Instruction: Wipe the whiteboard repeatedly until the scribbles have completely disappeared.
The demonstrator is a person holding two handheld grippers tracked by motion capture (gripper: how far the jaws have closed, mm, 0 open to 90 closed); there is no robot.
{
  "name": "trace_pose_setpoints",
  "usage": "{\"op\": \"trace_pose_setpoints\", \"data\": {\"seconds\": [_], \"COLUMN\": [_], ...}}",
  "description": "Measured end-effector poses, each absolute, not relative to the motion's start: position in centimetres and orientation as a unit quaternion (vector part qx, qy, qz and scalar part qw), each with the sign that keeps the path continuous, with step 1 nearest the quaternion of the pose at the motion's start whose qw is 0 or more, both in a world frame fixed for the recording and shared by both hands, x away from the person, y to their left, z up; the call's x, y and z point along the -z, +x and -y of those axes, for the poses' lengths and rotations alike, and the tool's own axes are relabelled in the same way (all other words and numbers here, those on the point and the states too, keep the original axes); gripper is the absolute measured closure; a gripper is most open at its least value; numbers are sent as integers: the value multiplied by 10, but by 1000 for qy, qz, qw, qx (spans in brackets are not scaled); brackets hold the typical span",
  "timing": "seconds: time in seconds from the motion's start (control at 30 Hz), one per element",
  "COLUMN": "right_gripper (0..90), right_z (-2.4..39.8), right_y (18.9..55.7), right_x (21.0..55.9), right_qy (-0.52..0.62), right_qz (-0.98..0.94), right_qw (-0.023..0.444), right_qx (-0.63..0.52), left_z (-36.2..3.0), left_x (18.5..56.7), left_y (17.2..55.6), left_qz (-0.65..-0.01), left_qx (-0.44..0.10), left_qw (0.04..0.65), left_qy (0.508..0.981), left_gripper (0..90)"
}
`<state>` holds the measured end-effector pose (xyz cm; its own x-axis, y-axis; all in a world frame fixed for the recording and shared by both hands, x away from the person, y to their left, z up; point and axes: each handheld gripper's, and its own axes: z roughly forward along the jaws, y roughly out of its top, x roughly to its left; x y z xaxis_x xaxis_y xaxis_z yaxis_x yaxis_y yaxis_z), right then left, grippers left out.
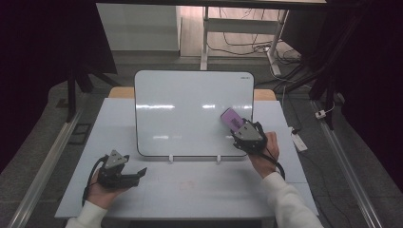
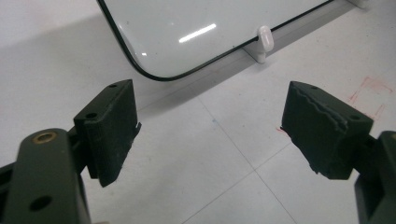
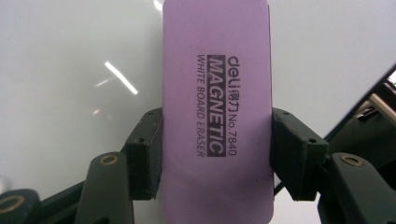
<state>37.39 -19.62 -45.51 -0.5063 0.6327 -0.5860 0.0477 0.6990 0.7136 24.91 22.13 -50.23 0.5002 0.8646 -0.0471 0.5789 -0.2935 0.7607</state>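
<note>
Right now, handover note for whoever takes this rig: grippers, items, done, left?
Right gripper: shut on the purple eraser, clamped by its long sides, held at the right part of the whiteboard.
Left gripper: open, nothing held, low over the table in front of the board's left corner.
Whiteboard: propped upright on two white clips, its face looks clean, no marks visible.
Done: eraser picked up and brought to the board.
Left: probably finish any wiping, then set the eraser down.
</note>
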Motion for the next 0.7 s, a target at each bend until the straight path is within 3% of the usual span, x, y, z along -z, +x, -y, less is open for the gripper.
{"op": "trace_pose_setpoints", "data": {"seconds": [0.33,0.53,0.7], "right_gripper": [406,406,406], "right_z": [187,197,205], "right_y": [333,340,344], "right_x": [501,491,478], "right_qy": [159,202,232], "right_qz": [-842,-846,-829], "right_qw": [424,354,324], "right_qx": [-294,-344,-392], "left_z": [-219,-220,-219], "left_x": [502,502,502], "left_y": [249,249,250], "left_qz": [-459,-461,-460], "left_qx": [-192,-192,-191], "left_qw": [374,374,373], "left_qy": [783,782,783], "left_gripper": [196,196,196]}}
